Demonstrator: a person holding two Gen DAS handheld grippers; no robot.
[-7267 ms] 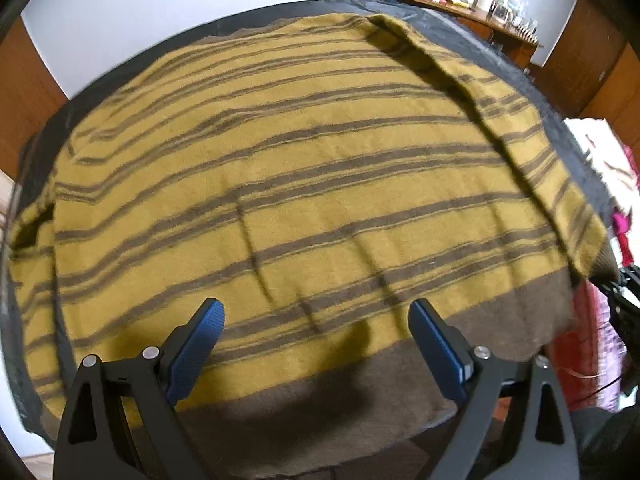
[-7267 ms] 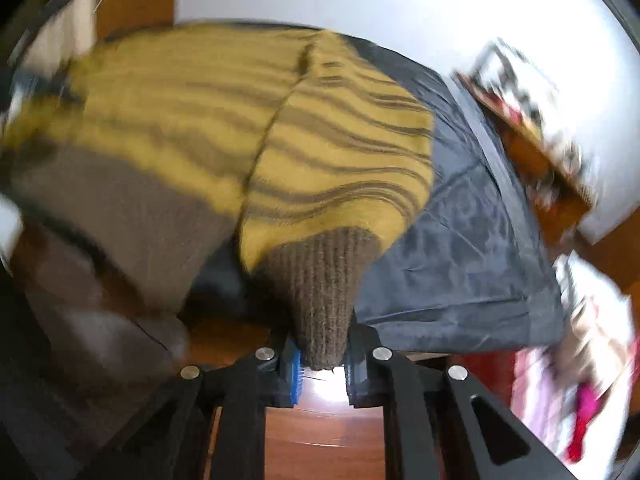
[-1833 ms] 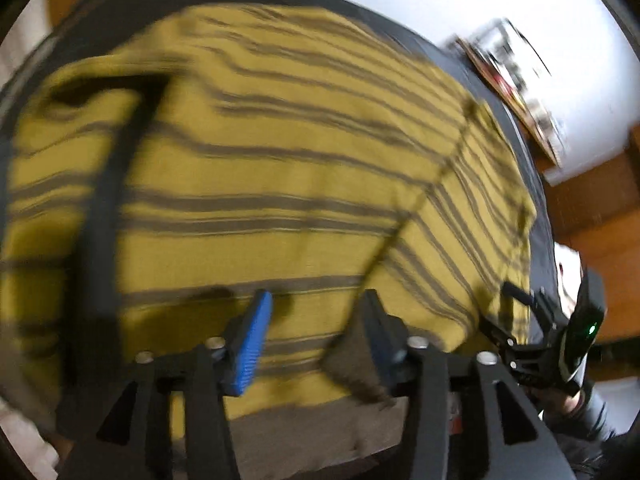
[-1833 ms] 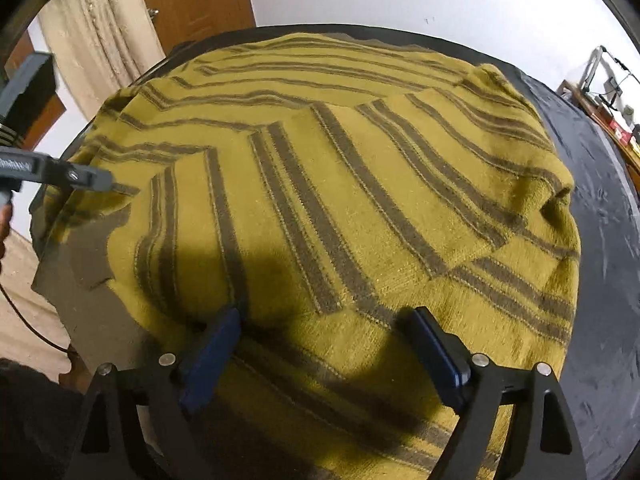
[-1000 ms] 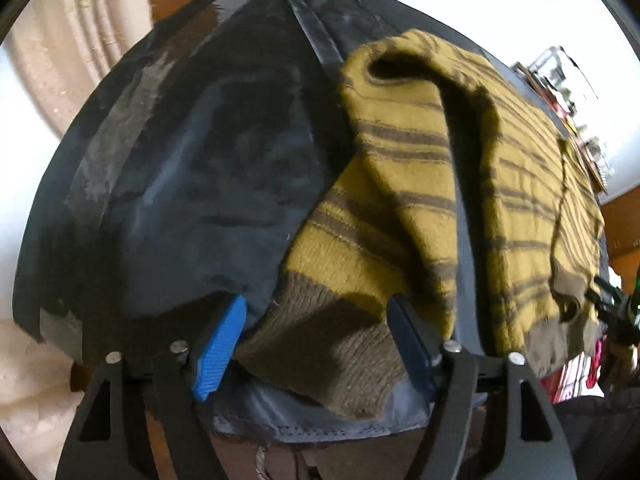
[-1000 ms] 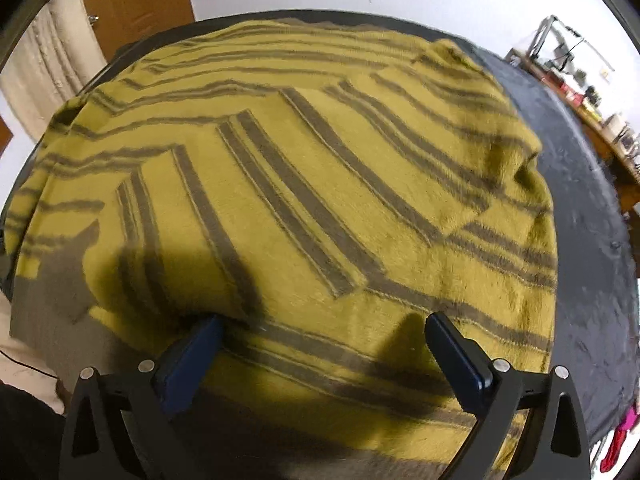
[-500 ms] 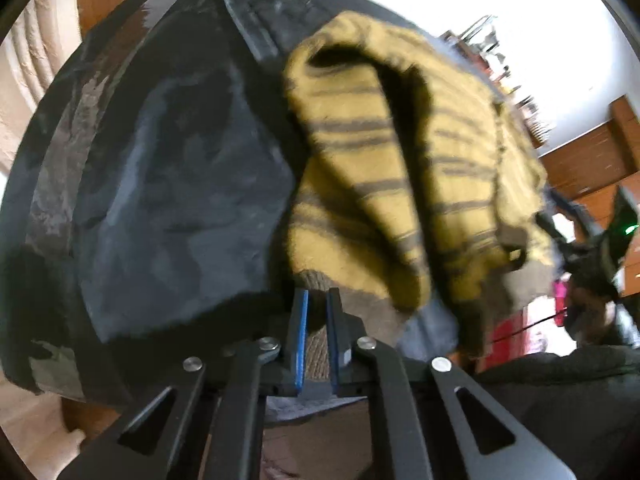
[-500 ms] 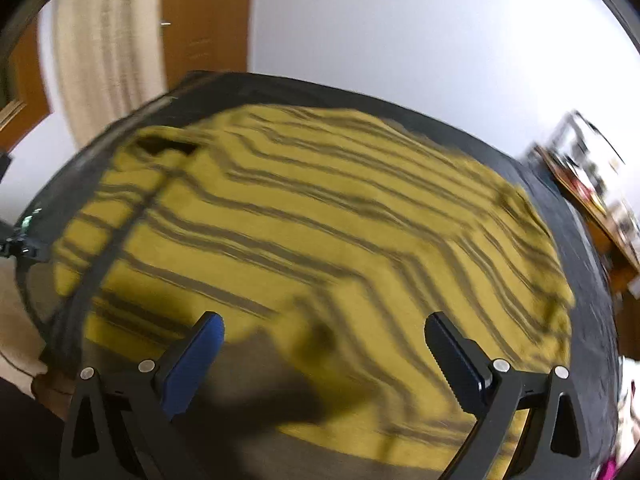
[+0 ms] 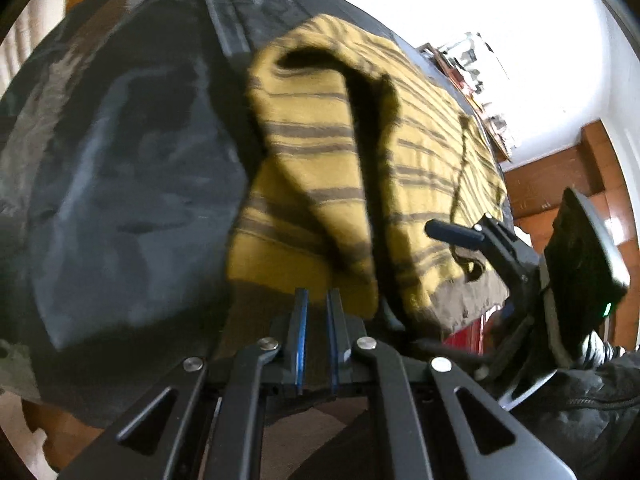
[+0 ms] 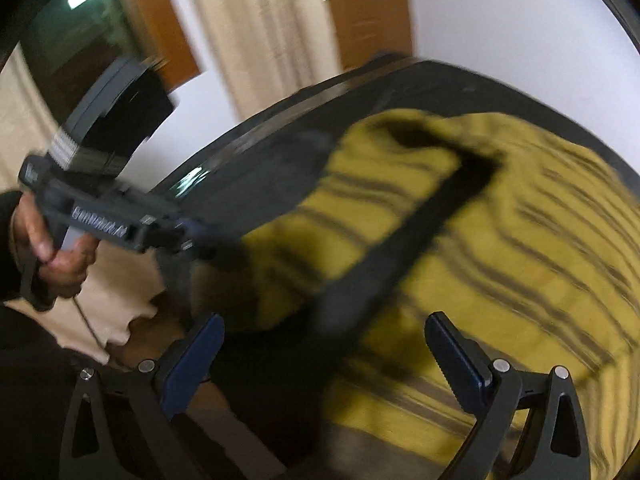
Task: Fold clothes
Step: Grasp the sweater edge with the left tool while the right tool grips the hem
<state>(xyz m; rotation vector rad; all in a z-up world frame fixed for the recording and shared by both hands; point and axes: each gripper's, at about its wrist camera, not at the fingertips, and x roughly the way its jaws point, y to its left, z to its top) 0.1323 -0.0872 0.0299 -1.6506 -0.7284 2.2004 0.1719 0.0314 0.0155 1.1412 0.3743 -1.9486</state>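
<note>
A mustard sweater with brown stripes [image 9: 424, 168] lies on a dark-covered table [image 9: 120, 184]; it also shows in the right wrist view [image 10: 532, 264]. My left gripper [image 9: 316, 312] is shut on the brown cuff of the left sleeve [image 9: 304, 184] at the table's near edge. My right gripper [image 10: 324, 344] is open and empty above the sweater's lower left part, its jaws wide apart. It also shows at the right of the left wrist view [image 9: 480, 240]. The left gripper [image 10: 192, 236] with the hand on it shows in the right wrist view, at the sleeve end.
The dark table cover [image 10: 280, 148] lies bare left of the sweater. A cluttered shelf [image 9: 476, 76] stands at the far wall. Curtains [image 10: 256, 32] and a wooden door [image 10: 368, 12] are behind the table. Red cloth [image 9: 472, 324] hangs below the table's right edge.
My left gripper has shut on the sleeve cuff and stays there. My right gripper has swung left toward the sleeve side, still open.
</note>
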